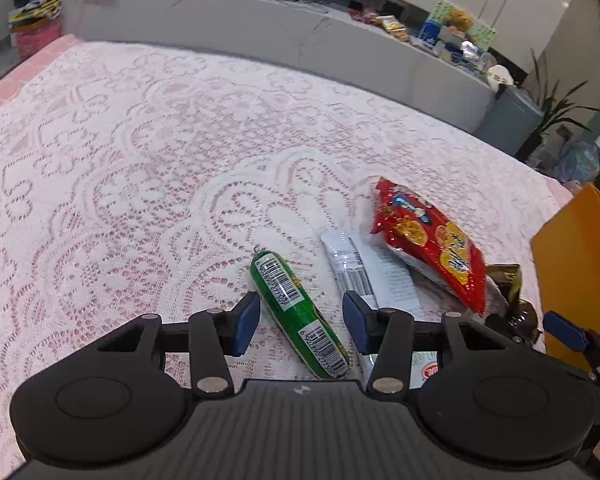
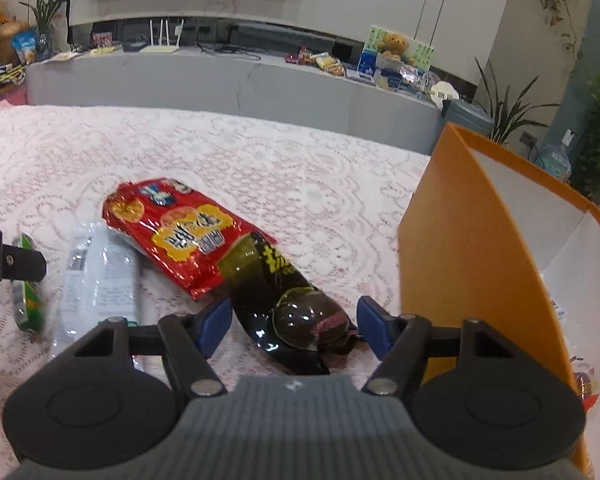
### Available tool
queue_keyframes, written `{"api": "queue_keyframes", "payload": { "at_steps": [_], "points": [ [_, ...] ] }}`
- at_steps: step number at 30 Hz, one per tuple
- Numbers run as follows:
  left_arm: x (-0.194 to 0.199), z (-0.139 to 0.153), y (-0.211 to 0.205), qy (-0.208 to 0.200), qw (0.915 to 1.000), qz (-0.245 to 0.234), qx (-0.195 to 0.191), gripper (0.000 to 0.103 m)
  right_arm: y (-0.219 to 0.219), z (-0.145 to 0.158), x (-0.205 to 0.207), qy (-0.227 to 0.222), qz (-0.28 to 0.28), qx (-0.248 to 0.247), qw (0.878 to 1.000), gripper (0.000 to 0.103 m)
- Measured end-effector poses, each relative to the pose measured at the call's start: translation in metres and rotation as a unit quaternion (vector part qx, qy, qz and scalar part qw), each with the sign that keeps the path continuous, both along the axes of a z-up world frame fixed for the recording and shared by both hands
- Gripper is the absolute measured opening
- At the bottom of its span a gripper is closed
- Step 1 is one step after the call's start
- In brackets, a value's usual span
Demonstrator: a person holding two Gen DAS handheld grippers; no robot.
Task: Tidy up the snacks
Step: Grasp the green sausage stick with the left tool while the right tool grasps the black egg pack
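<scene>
Four snacks lie on the lace tablecloth [image 1: 140, 160]. A green sausage pack [image 1: 296, 308] lies between the open fingers of my left gripper [image 1: 300, 322], apart from both pads. A clear white packet [image 1: 364, 272] lies to its right, then a red snack bag [image 1: 432, 244]. In the right wrist view, a dark brown packet [image 2: 292, 304] lies between the open fingers of my right gripper [image 2: 294, 324], partly under the red bag [image 2: 180, 232]. The green pack [image 2: 28, 300] and white packet [image 2: 100, 276] show at the left.
An orange box [image 2: 472, 252] with a white inside stands open at the right, close to my right gripper; it holds some snacks at the bottom. A grey counter [image 2: 220, 84] with clutter runs behind the table. Plants [image 2: 504, 112] stand at the far right.
</scene>
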State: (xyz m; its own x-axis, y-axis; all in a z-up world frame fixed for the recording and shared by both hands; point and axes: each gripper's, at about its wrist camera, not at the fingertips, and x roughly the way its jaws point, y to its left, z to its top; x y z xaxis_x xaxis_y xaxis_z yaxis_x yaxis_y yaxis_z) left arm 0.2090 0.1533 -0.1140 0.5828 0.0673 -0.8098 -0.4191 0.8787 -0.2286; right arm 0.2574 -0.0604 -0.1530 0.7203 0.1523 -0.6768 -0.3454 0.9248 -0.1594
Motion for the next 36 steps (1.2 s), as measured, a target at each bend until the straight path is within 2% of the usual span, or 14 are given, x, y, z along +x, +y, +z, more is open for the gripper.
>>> {"api": "queue_keyframes", "payload": {
  "at_steps": [9, 19, 22, 29, 30, 36],
  "points": [
    [0.005, -0.003, -0.004, 0.016, 0.9997, 0.009, 0.014, 0.042, 0.005, -0.009, 0.006, 0.002, -0.002, -0.008, 1.0, 0.065],
    [0.007, -0.005, -0.013, 0.028, 0.9983, -0.014, 0.048, 0.043, 0.008, -0.012, 0.013, 0.011, -0.007, -0.018, 1.0, 0.062],
    [0.006, -0.004, -0.011, 0.023, 0.9986, -0.019, 0.044, 0.035, 0.01, -0.011, 0.015, 0.019, -0.002, -0.027, 0.999, 0.06],
    [0.002, -0.002, -0.006, 0.015, 0.9992, -0.022, 0.029, 0.03, 0.011, -0.001, 0.012, 0.024, 0.006, -0.024, 0.999, 0.055],
    [0.0, -0.001, -0.005, 0.014, 0.9993, -0.022, 0.026, 0.029, 0.012, 0.001, 0.01, 0.023, 0.009, -0.022, 0.999, 0.049],
    [-0.016, 0.007, -0.01, 0.002, 0.9994, -0.03, 0.017, 0.026, 0.011, 0.013, -0.003, 0.039, 0.019, -0.003, 0.999, 0.047]
  ]
}}
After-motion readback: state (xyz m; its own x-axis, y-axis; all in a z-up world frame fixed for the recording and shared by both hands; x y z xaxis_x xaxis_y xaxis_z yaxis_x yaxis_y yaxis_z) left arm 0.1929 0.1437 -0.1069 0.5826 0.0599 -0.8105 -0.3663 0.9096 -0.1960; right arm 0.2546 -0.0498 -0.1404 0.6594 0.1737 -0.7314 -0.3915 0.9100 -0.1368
